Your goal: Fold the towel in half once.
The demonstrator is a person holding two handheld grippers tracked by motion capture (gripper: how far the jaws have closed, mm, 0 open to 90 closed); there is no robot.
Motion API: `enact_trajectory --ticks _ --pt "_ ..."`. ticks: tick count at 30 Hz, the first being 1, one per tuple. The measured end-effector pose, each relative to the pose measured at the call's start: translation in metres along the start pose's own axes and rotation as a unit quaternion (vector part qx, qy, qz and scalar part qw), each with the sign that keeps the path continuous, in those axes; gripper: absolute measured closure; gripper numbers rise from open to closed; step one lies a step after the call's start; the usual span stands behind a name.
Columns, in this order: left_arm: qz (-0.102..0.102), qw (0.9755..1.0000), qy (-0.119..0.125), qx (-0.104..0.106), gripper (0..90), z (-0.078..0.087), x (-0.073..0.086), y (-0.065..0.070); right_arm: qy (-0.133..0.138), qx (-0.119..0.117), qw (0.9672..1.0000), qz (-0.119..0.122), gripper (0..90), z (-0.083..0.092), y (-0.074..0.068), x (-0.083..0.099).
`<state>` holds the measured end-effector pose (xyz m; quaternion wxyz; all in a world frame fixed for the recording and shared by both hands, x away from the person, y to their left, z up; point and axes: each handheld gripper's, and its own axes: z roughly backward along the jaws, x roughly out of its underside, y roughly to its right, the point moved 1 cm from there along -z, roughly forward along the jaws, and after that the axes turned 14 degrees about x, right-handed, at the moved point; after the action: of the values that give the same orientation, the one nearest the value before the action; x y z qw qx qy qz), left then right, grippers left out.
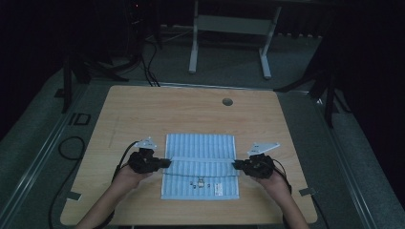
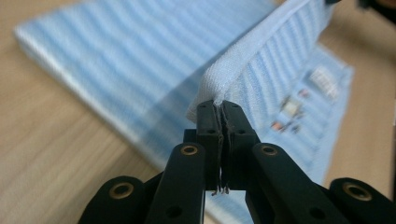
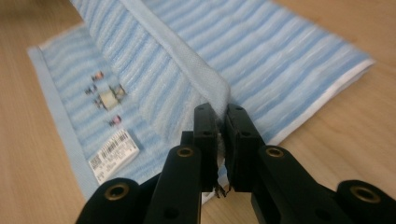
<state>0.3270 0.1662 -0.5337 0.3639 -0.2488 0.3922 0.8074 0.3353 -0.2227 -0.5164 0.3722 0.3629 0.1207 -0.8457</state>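
A blue-and-white striped towel lies on the wooden table, partly folded over itself. My left gripper is shut on the towel's pale edge at its left side; in the left gripper view the jaws pinch a corner of the towel. At the towel's right side my right gripper is shut on the same edge, and the fabric runs away from its jaws. The held edge stretches as a pale band between the two grippers. A white label and a small embroidered motif sit on the lower layer.
A round cable hole is in the table near its far edge. Bare wood surrounds the towel on all sides. Beyond the table stands a white frame on the dark floor, with cables at the left.
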Motion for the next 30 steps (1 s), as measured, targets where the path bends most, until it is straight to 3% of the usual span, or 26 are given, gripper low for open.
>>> enact_trajectory --ticks 2,6,7,10,11,12,14,16,18,21,27,29,30 --pt "0.001 1.0000 0.001 -0.004 86.6 -0.001 0.000 -0.002 -0.007 0.001 0.9999 0.012 84.2 -0.006 0.000 -0.003" --pt "-0.012 0.9998 0.017 -0.004 86.5 0.008 -0.007 0.005 0.001 0.000 1.0000 0.008 84.2 -0.003 0.003 -0.012" --pt "-0.040 0.9989 0.024 -0.002 86.1 0.018 -0.011 0.019 0.022 0.005 0.9997 0.014 84.1 0.010 0.001 -0.019" --pt "-0.052 0.9983 0.025 0.000 85.1 0.021 -0.010 0.026 0.041 0.010 0.9989 0.021 84.1 0.028 -0.006 -0.021" --pt "-0.066 0.9972 0.022 0.029 80.8 0.025 -0.005 0.037 0.049 0.008 0.9985 0.024 82.6 0.041 -0.016 -0.013" --pt "-0.076 0.9959 0.000 0.050 75.4 0.025 0.004 0.047 0.045 -0.008 0.9987 0.022 78.6 0.047 -0.023 -0.005" --pt "-0.084 0.9941 -0.025 0.063 62.3 0.024 0.016 0.055 0.038 -0.025 0.9989 0.016 74.9 0.056 -0.033 0.016" --pt "-0.073 0.9943 -0.043 0.065 55.0 0.023 0.026 0.057 0.028 -0.038 0.9988 -0.014 69.3 0.060 -0.034 0.036" --pt "-0.067 0.9954 -0.050 0.049 52.2 0.022 0.033 0.055 0.017 -0.022 0.9991 -0.033 67.6 0.062 -0.033 0.049" --pt "-0.053 0.9967 -0.047 0.040 48.2 0.020 0.036 0.051 0.014 -0.020 0.9987 -0.045 65.3 0.060 -0.031 0.054" --pt "-0.051 0.9974 -0.050 0.013 46.2 0.015 0.035 0.044 -0.006 -0.003 0.9996 -0.028 61.1 0.043 -0.028 0.050" --pt "-0.045 0.9979 -0.047 0.004 44.7 0.015 0.033 0.036 -0.008 0.001 0.9998 -0.017 59.6 0.034 -0.024 0.043" --pt "-0.032 0.9988 -0.038 -0.001 44.8 0.016 0.032 0.027 -0.006 0.006 0.9999 -0.014 59.2 0.032 -0.022 0.040"
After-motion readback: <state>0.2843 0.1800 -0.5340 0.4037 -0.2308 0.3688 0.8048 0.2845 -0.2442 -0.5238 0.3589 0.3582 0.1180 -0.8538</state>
